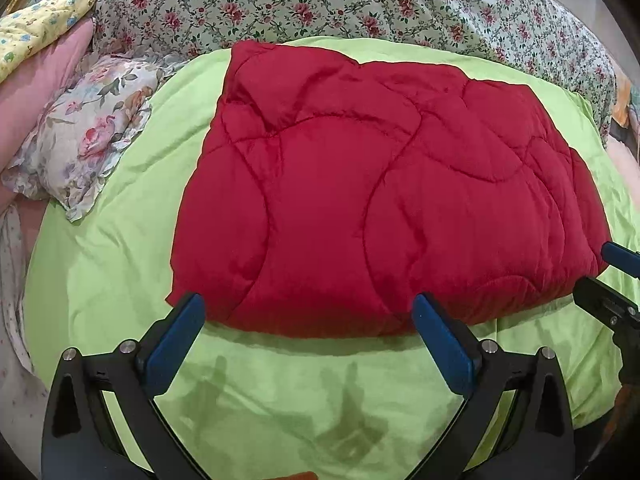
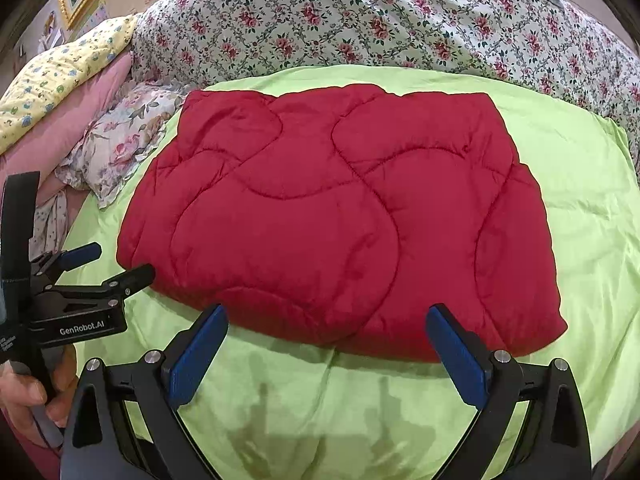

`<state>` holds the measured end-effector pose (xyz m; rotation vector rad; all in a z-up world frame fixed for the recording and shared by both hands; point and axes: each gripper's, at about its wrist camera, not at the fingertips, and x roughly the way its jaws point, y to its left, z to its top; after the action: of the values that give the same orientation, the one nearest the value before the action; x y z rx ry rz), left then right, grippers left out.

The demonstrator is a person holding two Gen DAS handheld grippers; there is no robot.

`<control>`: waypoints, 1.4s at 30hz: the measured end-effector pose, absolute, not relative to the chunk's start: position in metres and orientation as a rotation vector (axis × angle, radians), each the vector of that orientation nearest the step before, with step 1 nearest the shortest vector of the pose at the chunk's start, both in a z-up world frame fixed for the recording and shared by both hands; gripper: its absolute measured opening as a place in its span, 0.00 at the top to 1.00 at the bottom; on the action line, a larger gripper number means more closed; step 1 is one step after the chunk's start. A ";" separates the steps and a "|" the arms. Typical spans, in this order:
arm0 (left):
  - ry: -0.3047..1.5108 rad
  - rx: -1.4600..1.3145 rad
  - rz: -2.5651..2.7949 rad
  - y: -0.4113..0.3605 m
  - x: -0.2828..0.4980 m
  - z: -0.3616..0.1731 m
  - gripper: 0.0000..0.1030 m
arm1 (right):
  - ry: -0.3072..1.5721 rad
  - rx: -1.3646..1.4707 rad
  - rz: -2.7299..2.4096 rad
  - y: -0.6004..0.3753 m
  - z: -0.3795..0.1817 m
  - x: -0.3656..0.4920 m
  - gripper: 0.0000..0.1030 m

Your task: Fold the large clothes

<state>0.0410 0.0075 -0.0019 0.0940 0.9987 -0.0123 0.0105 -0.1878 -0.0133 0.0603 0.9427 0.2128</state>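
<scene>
1. Red quilted comforter [image 1: 384, 196] lies folded into a thick rectangular bundle on the lime-green sheet [image 1: 100, 276] of the bed, straight ahead of both pairs of fingers.
2. Left gripper [image 1: 308, 312]: fingers spread wide, nothing between them. Blue pads [image 1: 176, 344] sit just short of the comforter's near edge, tips level with it; contact can't be told.
3. Right gripper [image 2: 326, 322]: fingers also spread wide and empty. Its tips frame the comforter's near edge, the right pad [image 2: 456, 354] overlapping the red fabric in view; touching or not can't be told.
4. In the left wrist view the right gripper shows at the right rim, beside the comforter's near right corner. In the right wrist view the left gripper [image 2: 116, 262] shows at the left rim, tips near the comforter's near left corner, held by a hand [image 2: 28, 392].
5. Comforter look: puffy, deep red, curved stitched lines in looping arcs, top surface mostly flat with soft wrinkles. Near edge is a rounded fold; far edge is uneven, with a raised fold toward the far left.
6. Beyond the fingers, past the comforter: floral bedspread [image 2: 360, 20]. Off to the left: rose-print pillow [image 1: 92, 132], pink pillow [image 1: 48, 76], and yellow patterned pillow [image 2: 60, 80].
7. Finger shadows fall on the green sheet between the fingers.
</scene>
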 end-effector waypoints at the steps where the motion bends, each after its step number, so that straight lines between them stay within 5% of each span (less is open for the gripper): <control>1: 1.001 0.093 -0.013 0.007 0.043 -0.002 0.00 | 0.944 0.061 0.211 -0.188 -0.013 0.013 0.03; 42: 1.004 0.071 -0.034 -0.001 0.067 0.000 0.00 | 0.970 0.092 0.195 -0.192 -0.015 0.040 0.03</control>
<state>0.0669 -0.0006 0.0005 0.0706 1.0044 -0.0344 0.0404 -0.1921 -0.0151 0.0921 0.9700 0.1952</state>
